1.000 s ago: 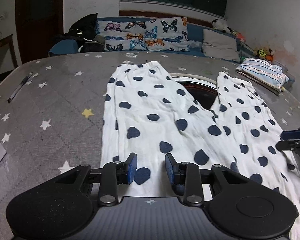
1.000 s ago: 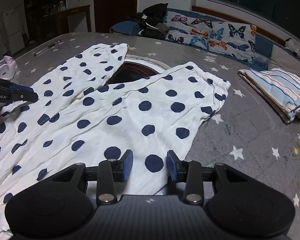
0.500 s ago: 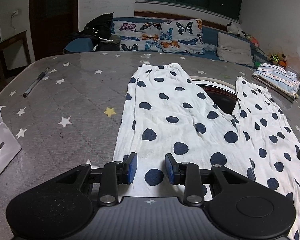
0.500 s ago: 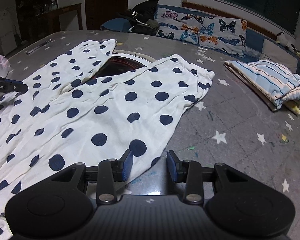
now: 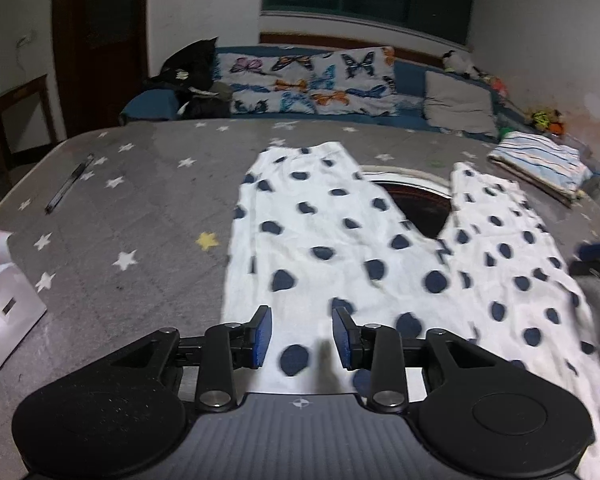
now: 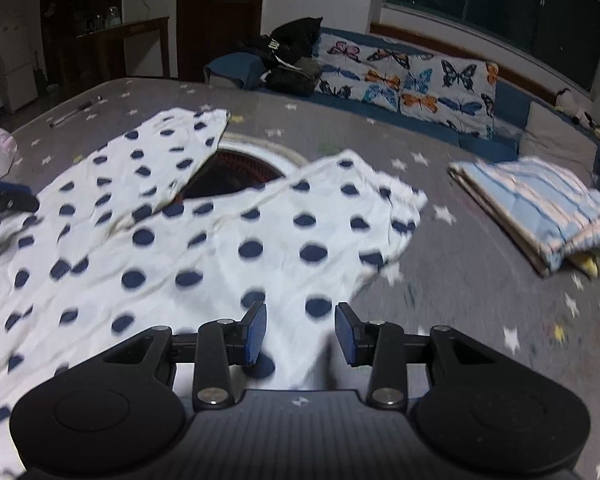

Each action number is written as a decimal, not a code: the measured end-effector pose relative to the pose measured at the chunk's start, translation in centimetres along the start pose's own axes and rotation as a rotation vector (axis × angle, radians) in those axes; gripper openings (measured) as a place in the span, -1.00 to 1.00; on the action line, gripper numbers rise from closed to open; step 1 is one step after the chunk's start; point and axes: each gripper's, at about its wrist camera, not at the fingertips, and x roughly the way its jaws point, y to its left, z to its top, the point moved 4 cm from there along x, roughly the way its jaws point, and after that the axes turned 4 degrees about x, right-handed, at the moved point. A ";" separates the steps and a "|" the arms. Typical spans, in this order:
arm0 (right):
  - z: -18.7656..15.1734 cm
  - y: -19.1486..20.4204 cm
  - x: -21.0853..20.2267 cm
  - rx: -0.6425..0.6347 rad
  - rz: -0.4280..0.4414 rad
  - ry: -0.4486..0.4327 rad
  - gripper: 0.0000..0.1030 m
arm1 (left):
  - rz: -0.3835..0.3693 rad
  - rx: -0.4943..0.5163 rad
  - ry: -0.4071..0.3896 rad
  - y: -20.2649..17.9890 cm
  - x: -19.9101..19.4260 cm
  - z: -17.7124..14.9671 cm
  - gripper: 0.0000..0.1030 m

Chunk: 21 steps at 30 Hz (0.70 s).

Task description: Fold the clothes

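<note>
Polka-dot trousers (image 5: 340, 248) lie spread flat on the star-print surface (image 5: 140, 208), legs splayed in a V away from both cameras, waist end nearest. Left tool (image 5: 301, 336) — jaws apart, nothing pinched, cloth below the pads. Right tool (image 6: 301, 332) — likewise parted and empty, over the outer edge of the right leg. Both have just eased slightly wider.

Judged step: garment laid out, first fold not begun. Next move calls for lowering each tool onto a waist corner or leg edge and closing on the cloth — then carrying one leg across onto the other.
</note>
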 end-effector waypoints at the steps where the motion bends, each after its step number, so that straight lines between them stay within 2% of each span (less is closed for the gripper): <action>1: 0.4 0.0 0.5 -0.002 0.003 -0.004 -0.27 | -0.008 0.008 -0.002 -0.3 0.0 0.1 -0.27; 5: 1.7 -0.5 2.9 0.006 0.009 0.009 -0.27 | -0.009 0.017 0.001 -0.7 1.1 1.0 -0.27; 10: 1.6 -2.2 5.2 0.035 -0.014 0.048 -0.26 | 0.003 0.017 0.018 -0.4 3.2 2.0 -0.27; 12: 1.4 -2.9 5.3 0.046 -0.003 0.047 -0.24 | 0.008 0.021 0.029 -0.2 4.0 2.3 -0.27; 19: 1.9 -5.3 5.3 0.044 -0.082 0.046 -0.24 | 0.013 0.003 0.033 0.2 6.7 4.3 -0.27; 21: 2.3 -5.4 5.4 0.047 -0.069 0.032 -0.23 | 0.012 0.011 0.030 0.0 7.6 5.0 -0.24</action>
